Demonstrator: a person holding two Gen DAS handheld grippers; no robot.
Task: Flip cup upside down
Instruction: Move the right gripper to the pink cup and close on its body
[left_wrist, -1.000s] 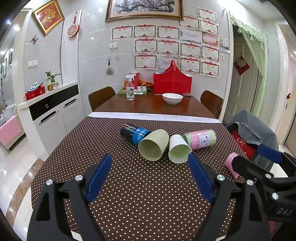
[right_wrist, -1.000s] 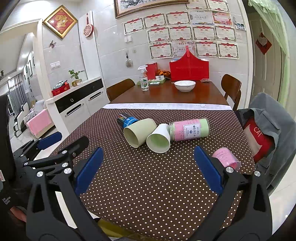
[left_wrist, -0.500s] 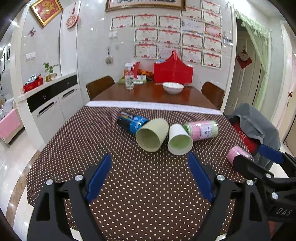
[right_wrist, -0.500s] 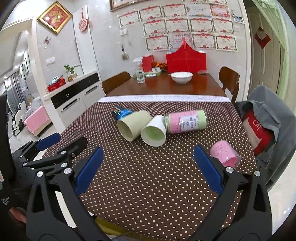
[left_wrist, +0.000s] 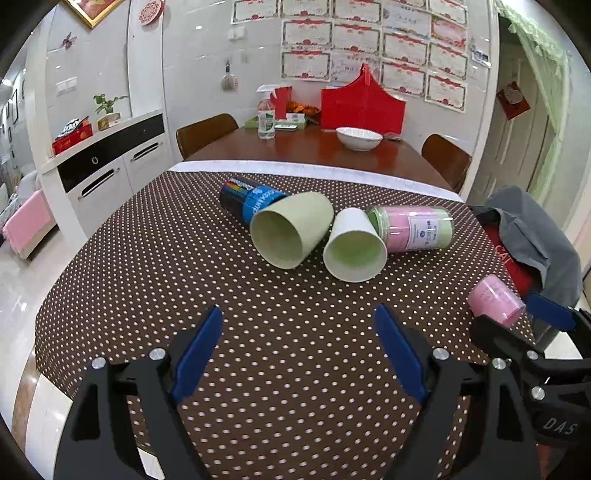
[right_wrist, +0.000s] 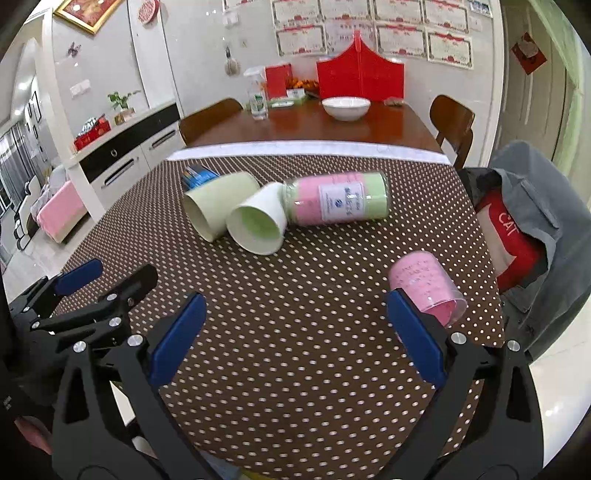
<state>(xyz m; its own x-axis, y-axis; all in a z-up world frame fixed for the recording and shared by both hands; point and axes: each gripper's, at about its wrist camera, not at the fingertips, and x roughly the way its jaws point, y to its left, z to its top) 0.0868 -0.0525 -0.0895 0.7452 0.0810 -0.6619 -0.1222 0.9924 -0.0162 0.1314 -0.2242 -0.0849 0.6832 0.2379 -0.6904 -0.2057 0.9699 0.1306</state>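
Observation:
A pale green cup (left_wrist: 291, 230) (right_wrist: 218, 205) and a white paper cup (left_wrist: 354, 245) (right_wrist: 258, 225) lie on their sides mid-table, mouths towards me. A pink cup (left_wrist: 495, 299) (right_wrist: 428, 288) lies on its side near the right edge, just past my right gripper's right finger. My left gripper (left_wrist: 299, 350) is open and empty, short of the cups. My right gripper (right_wrist: 295, 332) is open and empty above the near cloth. It also shows in the left wrist view (left_wrist: 524, 325), and the left gripper shows in the right wrist view (right_wrist: 92, 284).
A dotted brown cloth (left_wrist: 147, 266) covers the table. A blue-black can (left_wrist: 247, 199) and a pink-green jar (left_wrist: 413, 229) lie behind the cups. A chair with grey and red clothing (right_wrist: 528, 221) stands at the right. A white bowl (left_wrist: 358, 138) and red box sit far back.
Both grippers have moved forward and tilted down towards the table; the cups look nearer. Nothing on the table has moved.

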